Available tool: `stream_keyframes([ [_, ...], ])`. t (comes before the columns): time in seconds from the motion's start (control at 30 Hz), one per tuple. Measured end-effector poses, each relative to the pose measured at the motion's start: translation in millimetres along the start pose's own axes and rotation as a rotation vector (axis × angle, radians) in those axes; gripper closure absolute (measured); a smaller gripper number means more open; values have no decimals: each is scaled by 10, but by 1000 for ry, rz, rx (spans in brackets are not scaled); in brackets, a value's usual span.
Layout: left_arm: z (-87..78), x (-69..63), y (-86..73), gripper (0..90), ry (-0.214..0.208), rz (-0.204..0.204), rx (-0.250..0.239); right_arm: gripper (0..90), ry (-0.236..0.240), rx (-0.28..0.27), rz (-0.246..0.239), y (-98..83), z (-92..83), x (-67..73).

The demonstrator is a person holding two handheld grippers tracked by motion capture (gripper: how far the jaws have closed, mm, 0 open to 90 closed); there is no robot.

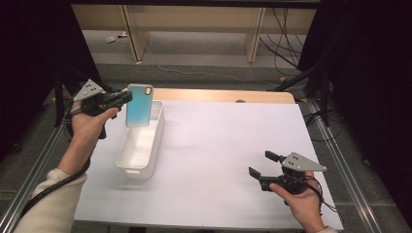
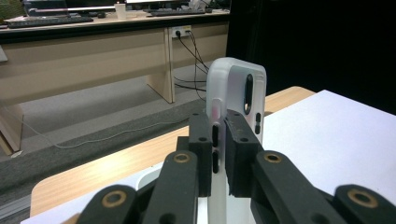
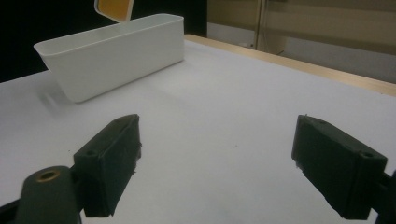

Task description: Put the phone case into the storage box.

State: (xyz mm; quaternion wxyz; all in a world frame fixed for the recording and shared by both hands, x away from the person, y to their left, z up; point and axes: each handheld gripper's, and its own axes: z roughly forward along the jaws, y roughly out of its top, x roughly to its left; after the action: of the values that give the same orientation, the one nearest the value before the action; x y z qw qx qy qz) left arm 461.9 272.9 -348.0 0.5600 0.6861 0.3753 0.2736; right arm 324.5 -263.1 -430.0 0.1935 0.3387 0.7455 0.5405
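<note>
No brand, label or readable writing on anything here. Your left gripper (image 1: 121, 98) has its jaws clamped on the long edge of a light-blue rectangular phone case with a white rim (image 1: 139, 105); it hangs upright in the air over the far end of the white oblong plastic bin (image 1: 127, 162), not touching it. In the left gripper view the black pads (image 2: 201, 144) pinch the case (image 2: 236, 93) edge-on, right over its side button slots, and the tall camera cut-out faces right. The case is empty, no phone in it. In the right gripper view only a bottom corner of the case (image 3: 113, 9) shows above the bin (image 3: 112, 56), and there its inside looks orange-yellow.

The bin sits on the white table sheet (image 1: 228, 145), left of centre, long axis running away from you. What you can see of its inside looks bare white; the far end is hidden behind the case.

Your right gripper (image 1: 265, 165) rests low over the sheet near the right front corner, well apart from the bin, jaws spread wide with nothing between them. The right gripper view confirms it: bare sheet (image 3: 210, 140) between the two black pads (image 3: 112, 158).

The wooden table edge (image 1: 223, 95) shows past the sheet.
</note>
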Motion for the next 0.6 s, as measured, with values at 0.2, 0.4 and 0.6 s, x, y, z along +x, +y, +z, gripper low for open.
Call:
stream_keyframes([
  [0.2, 44, 19, -20, 824, 1, -2, 5, 168, 1, 2, 2, -1, -1, 0],
  [0.4, 84, 24, -9, 824, -3, 4, 4, 166, -5, 0, -4, -5, 2, -11],
  [0.6, 115, 42, -19, 824, -7, -7, 3, 164, 0, 6, 4, -2, -8, -7],
])
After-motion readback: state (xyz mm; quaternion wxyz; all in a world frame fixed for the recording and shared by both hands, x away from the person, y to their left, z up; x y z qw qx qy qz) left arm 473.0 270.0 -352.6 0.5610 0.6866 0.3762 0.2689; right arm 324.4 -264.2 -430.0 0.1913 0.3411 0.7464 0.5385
